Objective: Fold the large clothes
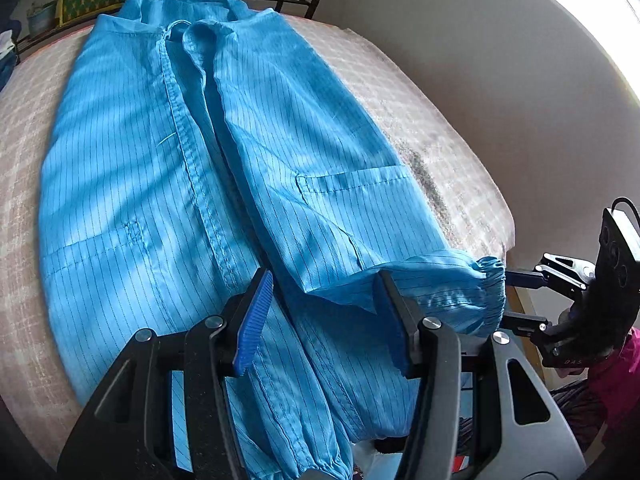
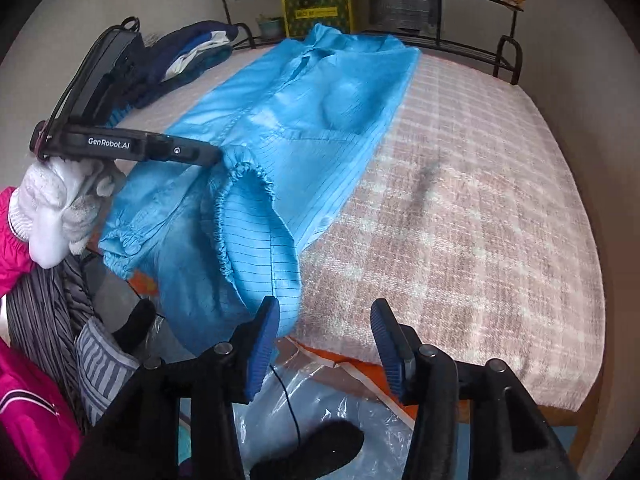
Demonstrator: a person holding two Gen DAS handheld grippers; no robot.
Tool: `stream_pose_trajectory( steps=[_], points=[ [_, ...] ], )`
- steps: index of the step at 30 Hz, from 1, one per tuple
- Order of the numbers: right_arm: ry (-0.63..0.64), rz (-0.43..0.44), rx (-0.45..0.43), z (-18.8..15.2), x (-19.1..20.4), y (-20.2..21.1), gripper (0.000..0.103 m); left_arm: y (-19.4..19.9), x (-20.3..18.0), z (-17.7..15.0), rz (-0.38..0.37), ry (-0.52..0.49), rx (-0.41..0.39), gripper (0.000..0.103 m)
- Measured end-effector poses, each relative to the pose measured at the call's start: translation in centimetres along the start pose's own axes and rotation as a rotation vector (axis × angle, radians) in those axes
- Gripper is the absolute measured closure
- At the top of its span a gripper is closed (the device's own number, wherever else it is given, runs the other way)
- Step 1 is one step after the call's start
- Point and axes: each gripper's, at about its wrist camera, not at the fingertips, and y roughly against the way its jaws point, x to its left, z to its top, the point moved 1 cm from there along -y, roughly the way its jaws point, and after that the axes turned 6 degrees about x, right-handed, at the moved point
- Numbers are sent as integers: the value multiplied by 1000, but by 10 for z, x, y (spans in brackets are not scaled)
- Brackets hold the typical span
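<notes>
A large blue striped work coat (image 1: 160,168) lies flat on the checked table cover, collar at the far end, both sleeves folded in along the body. My left gripper (image 1: 324,316) is open above the near hem, its fingers either side of the right sleeve (image 1: 420,284). That sleeve's elastic cuff (image 1: 490,296) hangs at the table's near right corner. In the right wrist view the coat (image 2: 304,112) runs up the left of the table and the cuff (image 2: 240,200) opens toward me. My right gripper (image 2: 324,340) is open and empty just off the table edge, right of the cuff.
The pink checked table cover (image 2: 480,208) stretches to the right of the coat. A pile of dark folded clothes (image 2: 188,52) sits at the far left corner. A yellow-green box (image 2: 318,8) and a metal rack (image 2: 508,56) stand behind. Plastic sheeting (image 2: 312,392) lies below the table edge.
</notes>
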Motion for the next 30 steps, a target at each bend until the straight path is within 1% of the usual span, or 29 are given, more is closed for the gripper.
stream_pose_trajectory(
  steps=[1,3,5,6,7,8,10,11,13,16,17,19,21,22,23,24,26,27,29,30],
  points=[
    [31,29,-4,3,2,-3,51,0,0,1,5,-1,1,50],
    [79,59,-8,5,9,-9,49,-2,1,2,16,-2,3,50],
    [102,86,1,7,11,-18,50,-4,2,3,25,1,12,50],
    [100,105,13,8,10,-23,55,-5,2,4,28,0,16,50],
    [92,143,25,8,9,-25,70,-6,1,5,32,-5,17,50],
    [79,167,35,8,7,-26,78,-6,0,6,36,-8,17,50],
    [61,197,26,7,9,-21,96,-4,-1,8,33,-12,14,50],
    [56,191,14,6,13,-17,99,0,-3,9,28,-14,9,50],
    [64,153,-17,4,23,-3,103,11,-6,14,0,-9,-14,50],
    [80,88,-69,2,42,18,103,36,-16,27,-47,-24,-70,50],
    [88,56,-79,1,49,23,103,42,-22,34,-50,-44,-82,50],
    [124,-52,-90,1,69,26,103,44,-33,51,-49,-81,-80,50],
    [182,-193,-95,-1,88,23,103,33,-42,68,-76,-108,-26,50],
    [231,-285,-96,-4,103,18,103,25,-44,74,-76,-117,8,50],
    [268,-347,-94,-8,114,12,103,15,-46,78,-62,-119,40,50],
    [316,-406,-90,-12,128,5,103,5,-48,78,-59,-130,74,50],
    [395,-484,-86,-21,151,-10,103,-23,-51,74,-60,-163,179,50],
    [410,-479,-75,-25,158,-15,103,-32,-50,71,-39,-174,207,50],
    [417,-405,-30,-31,165,-23,103,-53,-46,63,44,-194,244,50],
    [414,-356,-22,-33,165,-22,103,-61,-43,60,70,-201,254,50]
  ],
)
